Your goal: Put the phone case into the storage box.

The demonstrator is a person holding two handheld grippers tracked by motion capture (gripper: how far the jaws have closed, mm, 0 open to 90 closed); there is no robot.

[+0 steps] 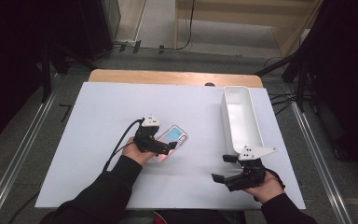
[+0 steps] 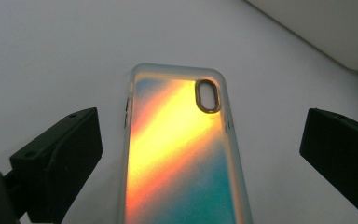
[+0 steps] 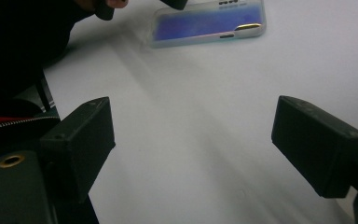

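Observation:
An iridescent phone case (image 1: 173,137) lies back-up on the white mat (image 1: 88,140), its camera cutout (image 2: 208,95) at the far end. My left gripper (image 1: 164,143) hovers over the case's near end. In the left gripper view the orange-and-teal case (image 2: 182,158) lies between the jaws of the left gripper (image 2: 200,135), which stand open and clear of both its edges. My right gripper (image 1: 222,168) rests near the front right of the mat, open with nothing in it. The right gripper view has its jaws (image 3: 193,140) spread over bare mat, with the case (image 3: 209,22) farther off.
A long white bin (image 1: 257,126) stands upright at the mat's right side, just beyond the right gripper, and it looks empty. The wooden table edge (image 1: 168,77) shows behind the mat. Dark stands and cables flank the table.

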